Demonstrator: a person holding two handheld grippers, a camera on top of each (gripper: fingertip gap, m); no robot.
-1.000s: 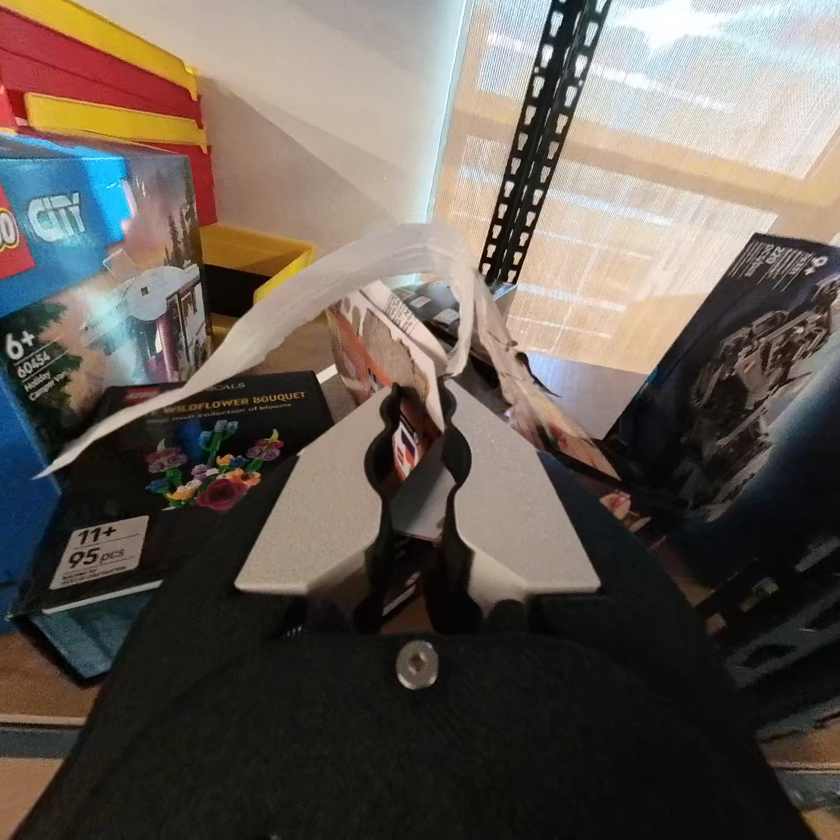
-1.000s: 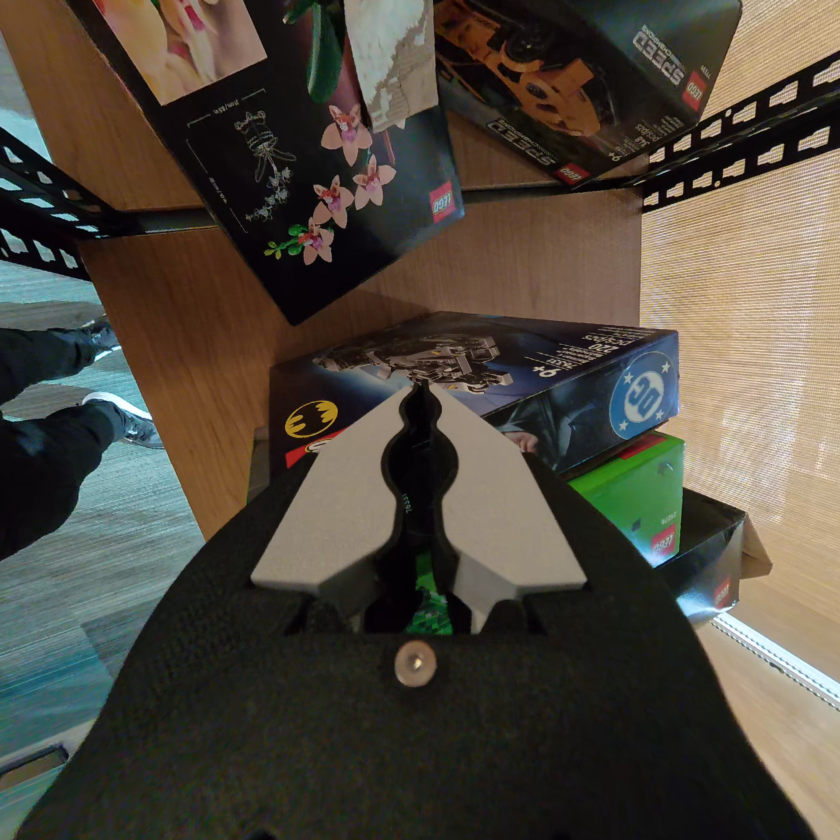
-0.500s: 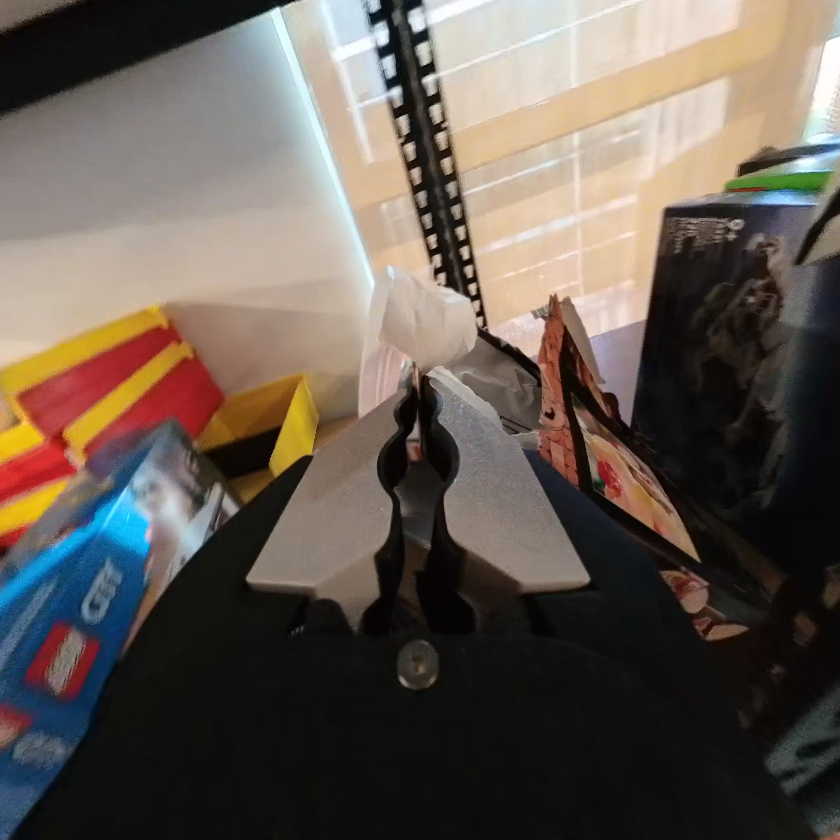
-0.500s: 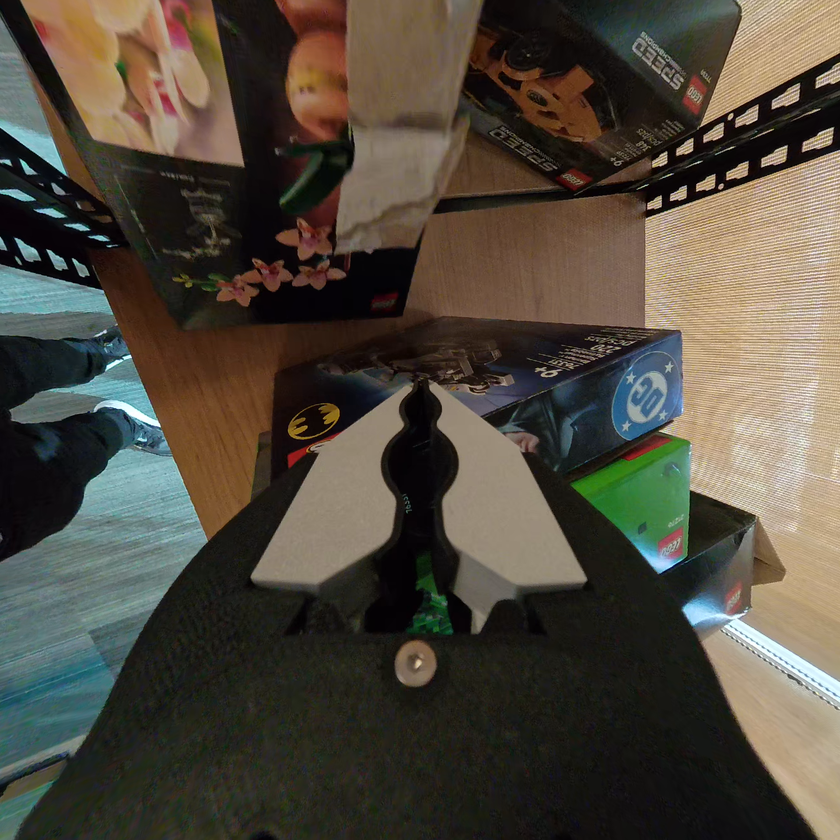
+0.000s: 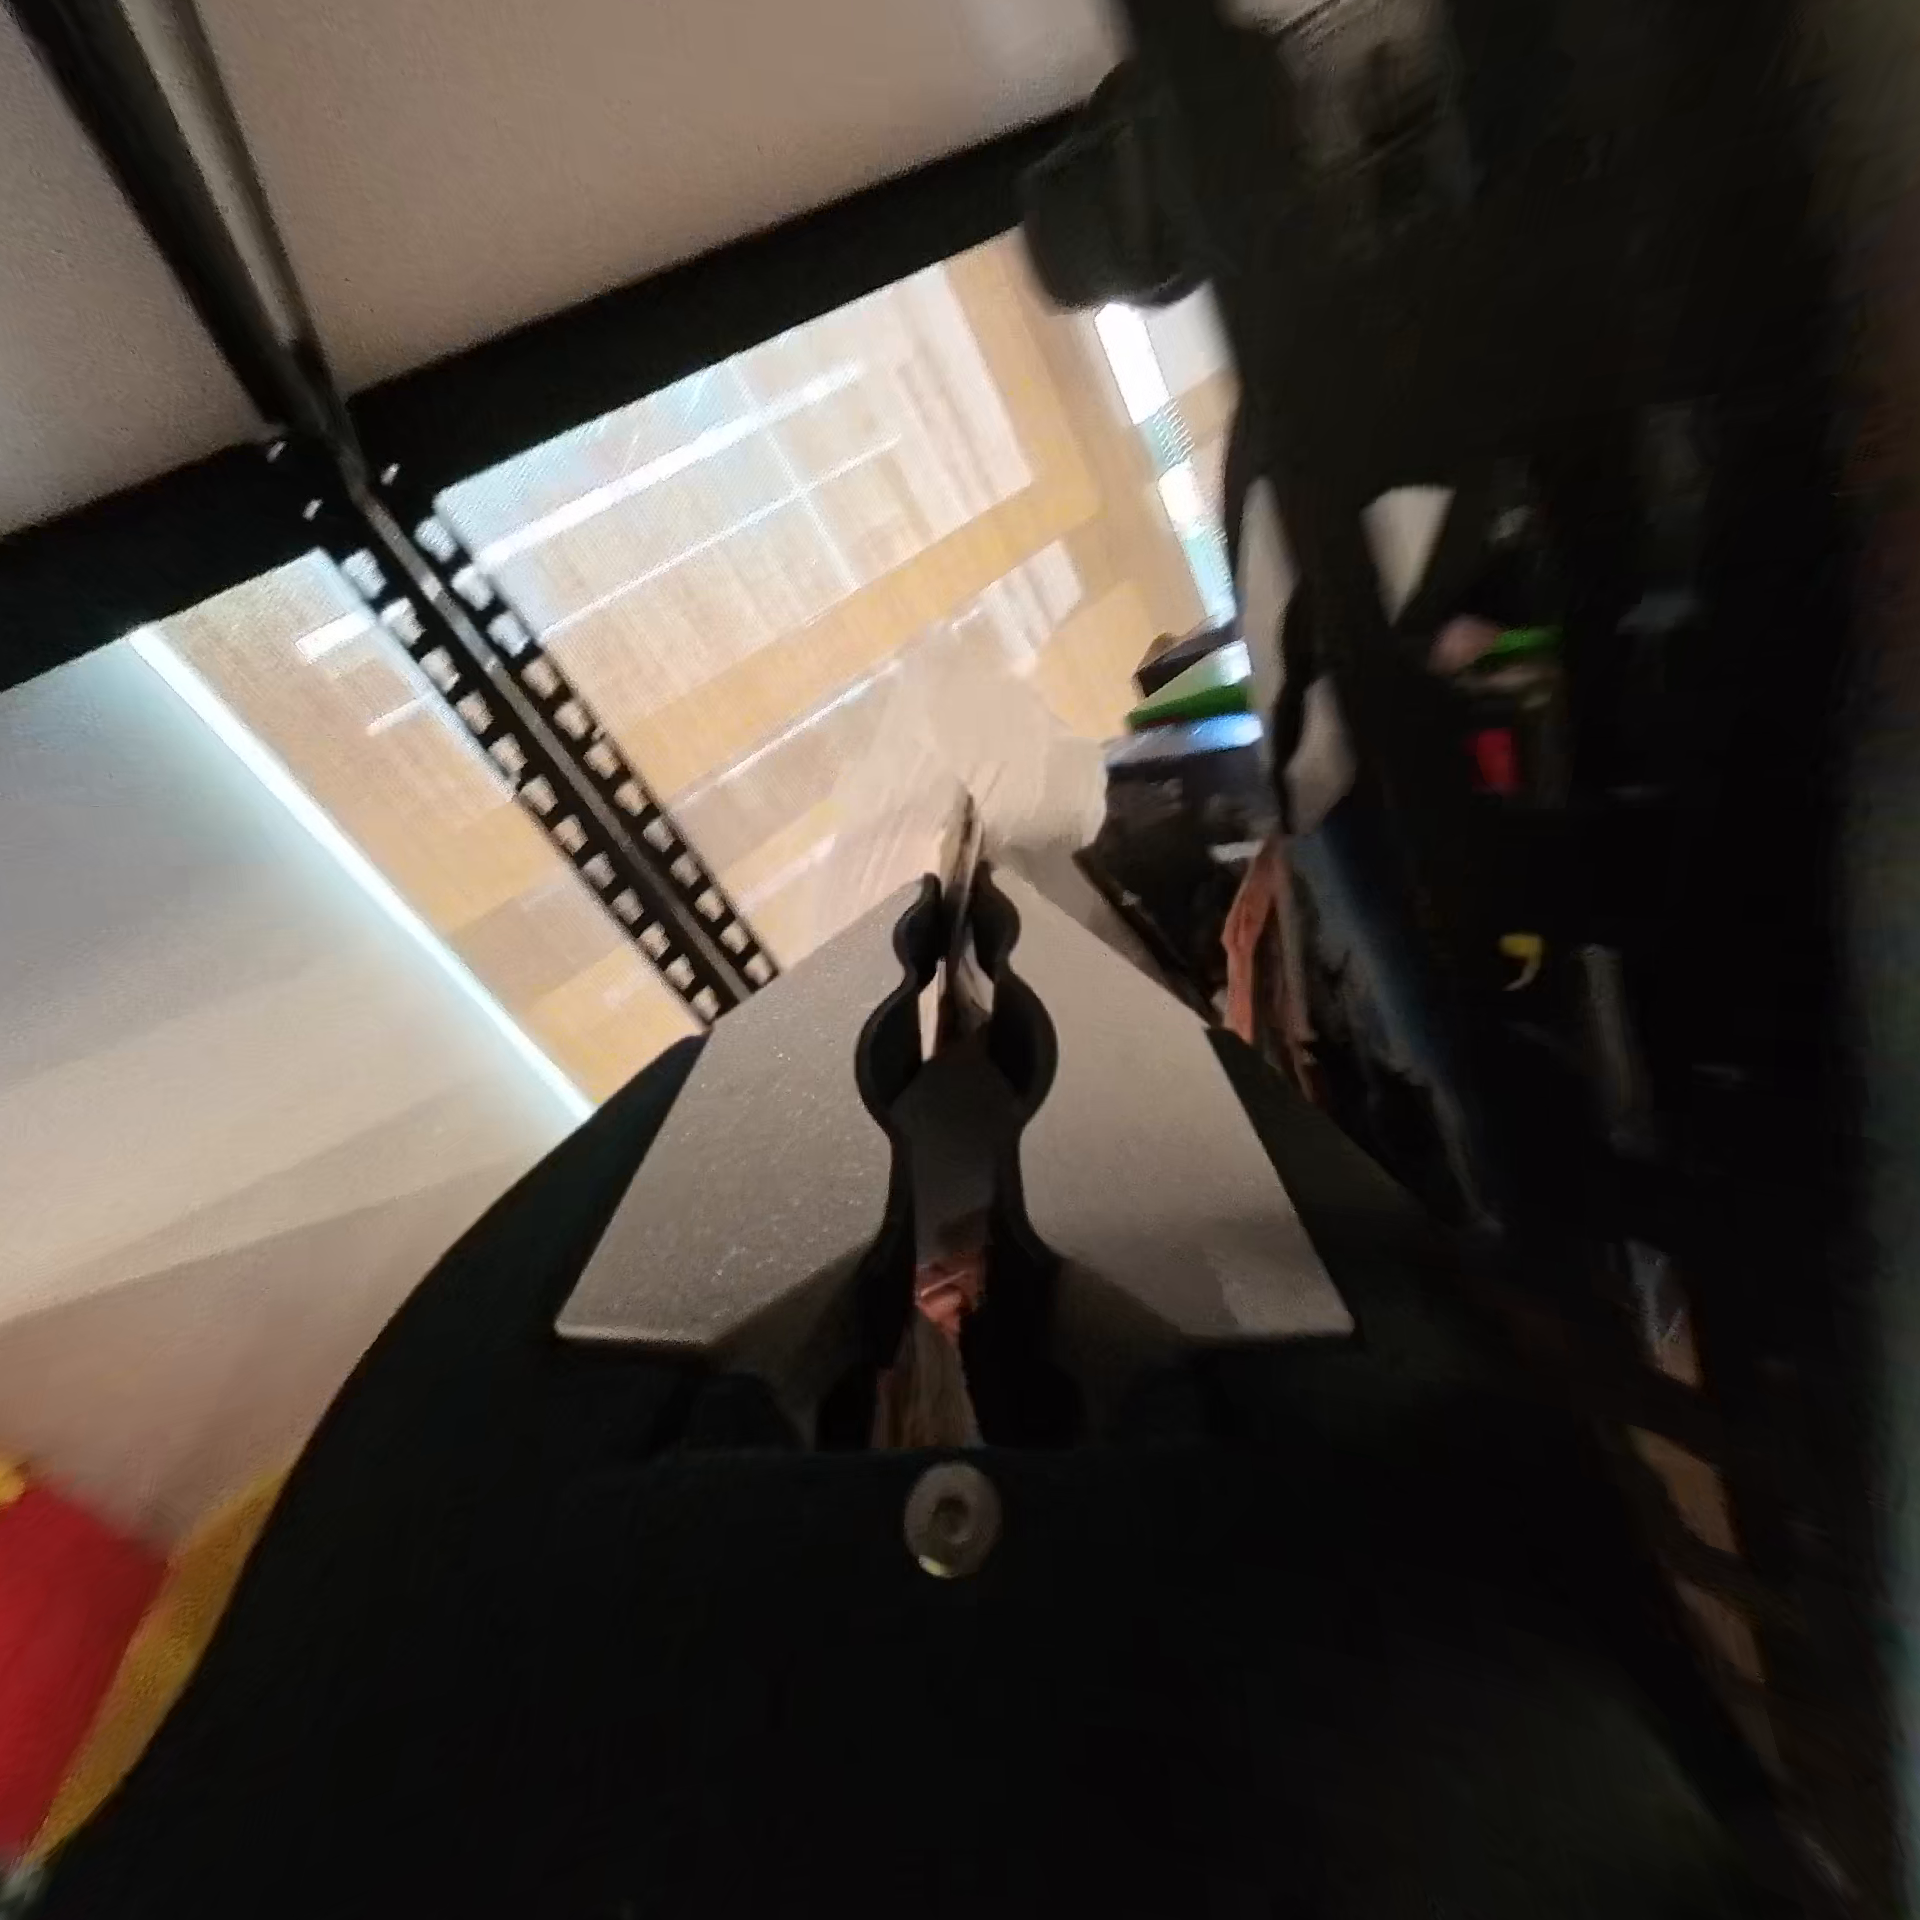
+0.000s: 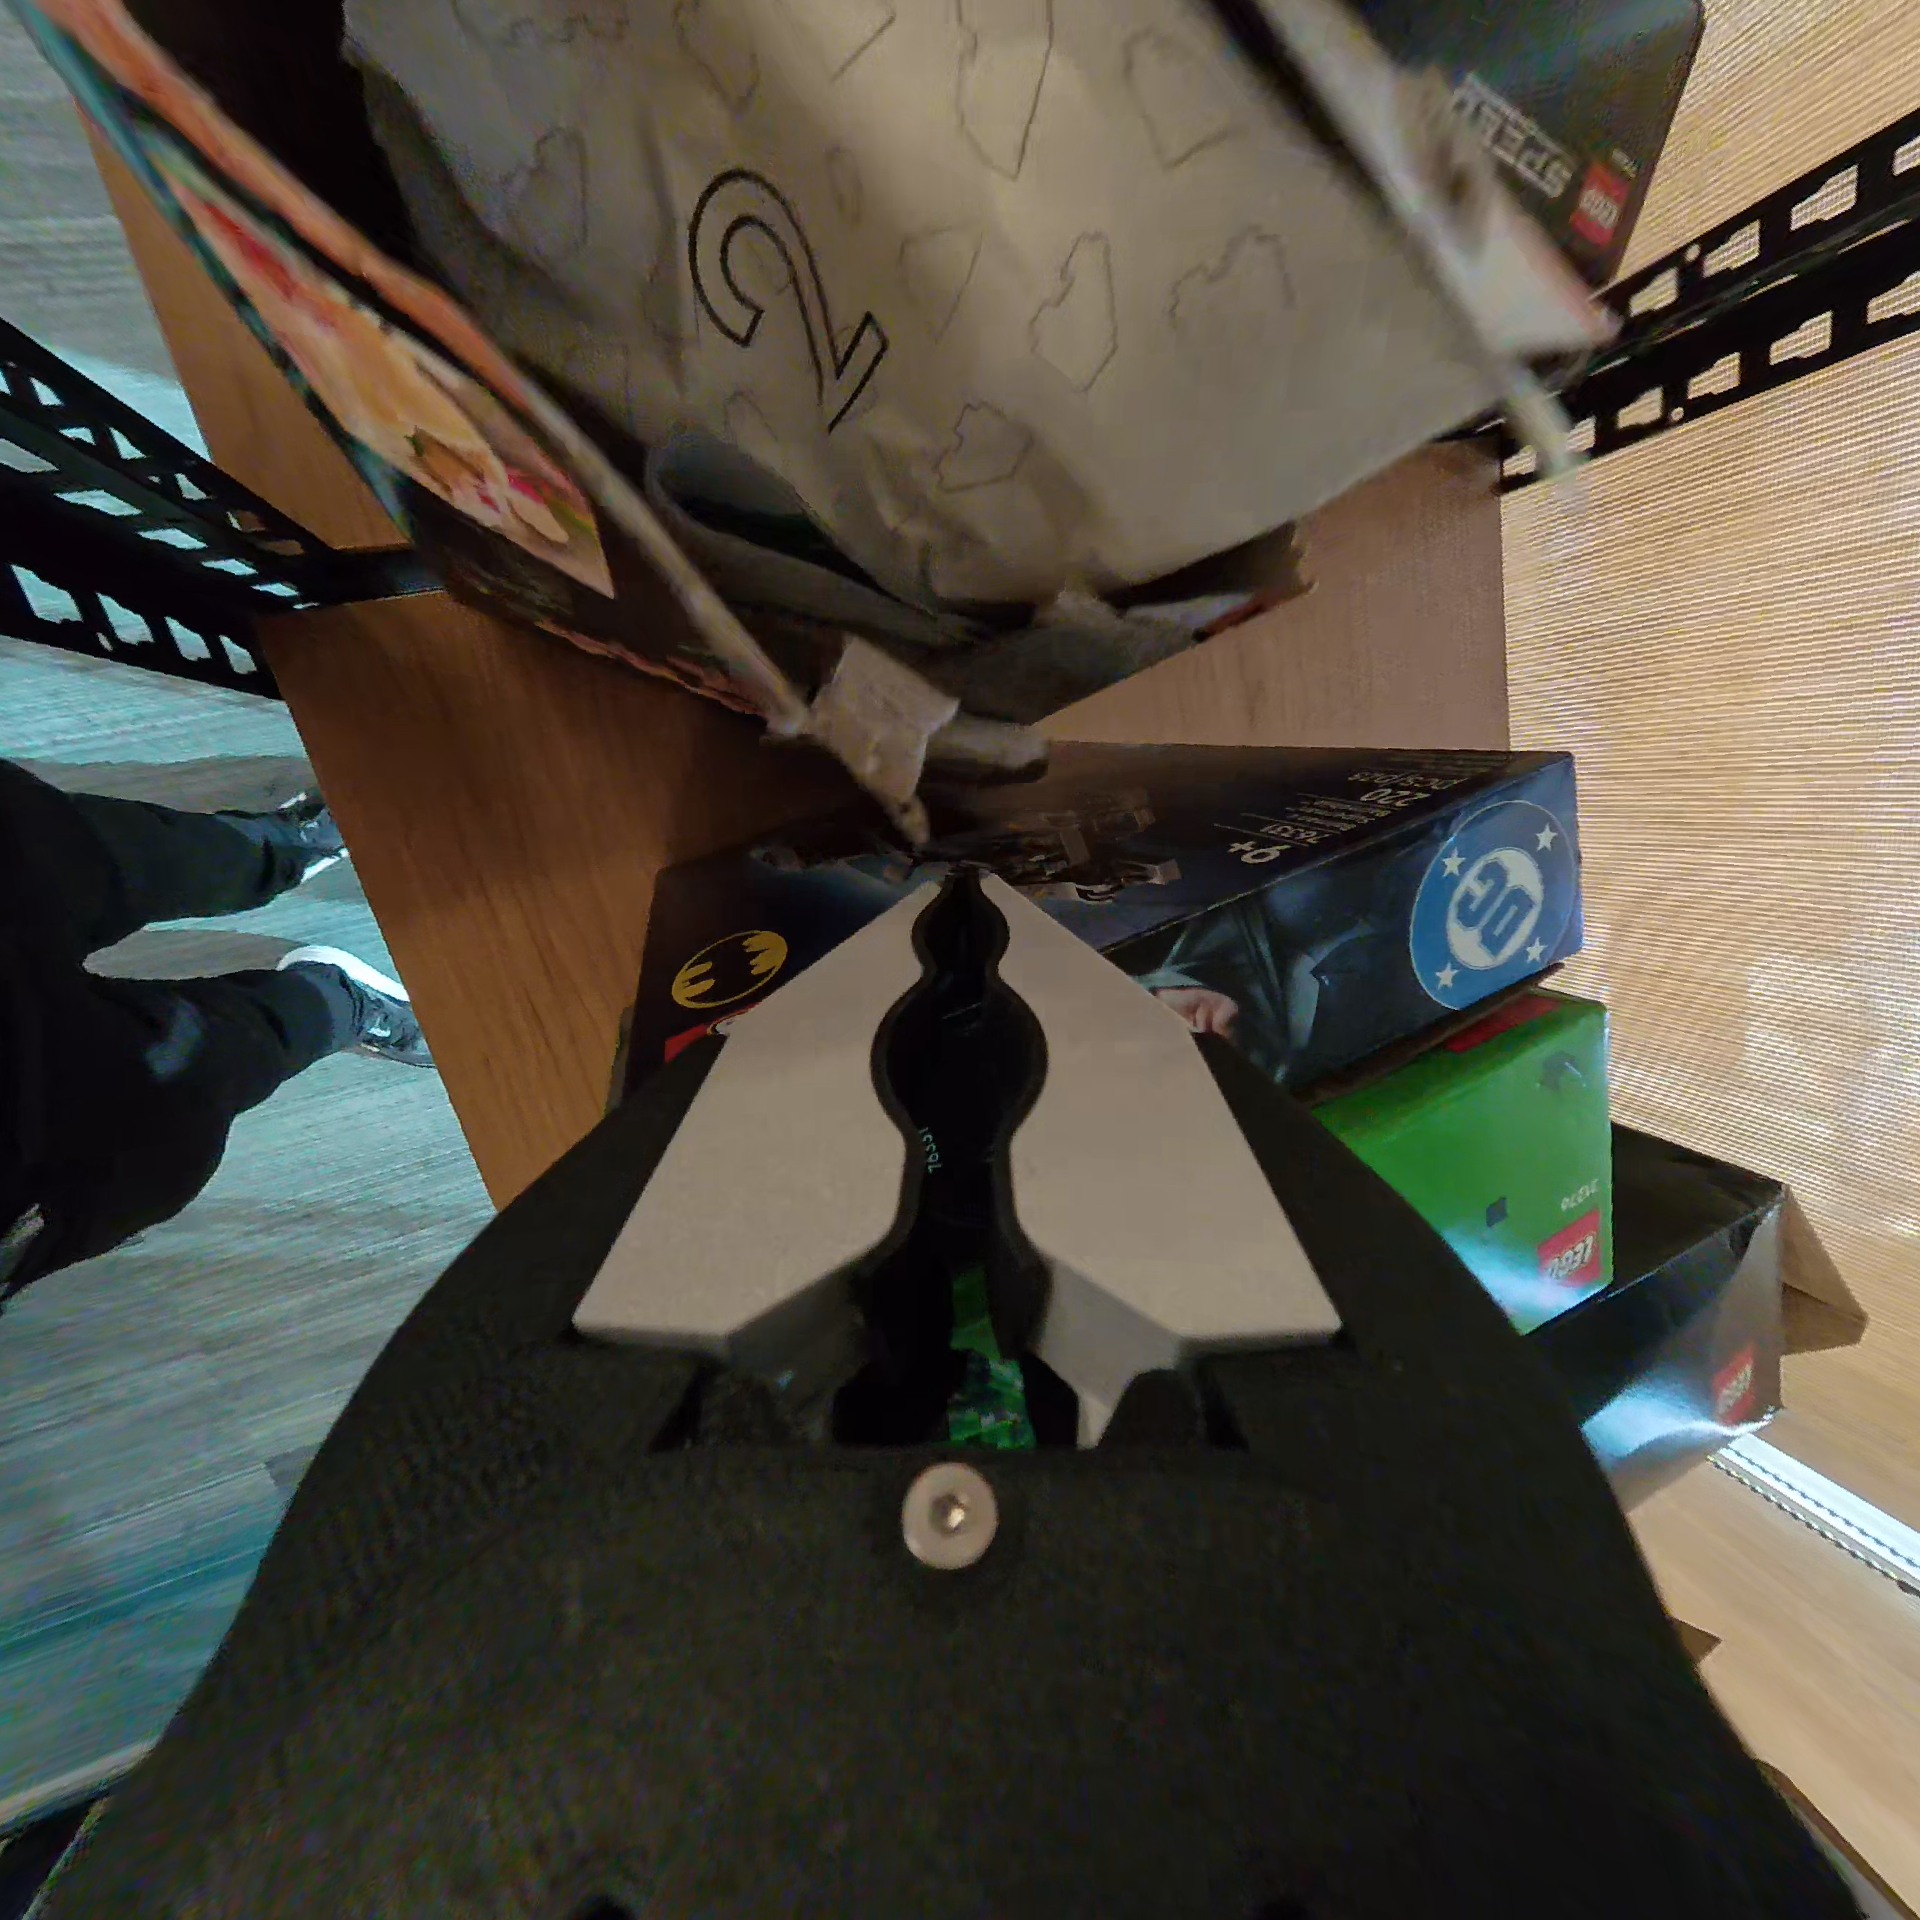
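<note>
Presently, left wrist view: left tool (image 5: 961, 896) pinches a thin cardboard flap (image 5: 964, 831), right of the perforated upright (image 5: 582, 769); keep it pinched, motion slow.
Right wrist view: right tool (image 6: 961, 883) closed, apparently empty, before the dark-blue box (image 6: 1299, 883); opened box (image 6: 935, 312) above.

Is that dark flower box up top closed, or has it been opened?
Opened. In the right wrist view the flower box gapes toward the camera, and a crumpled white paper bag pokes out past its torn flap.
</note>
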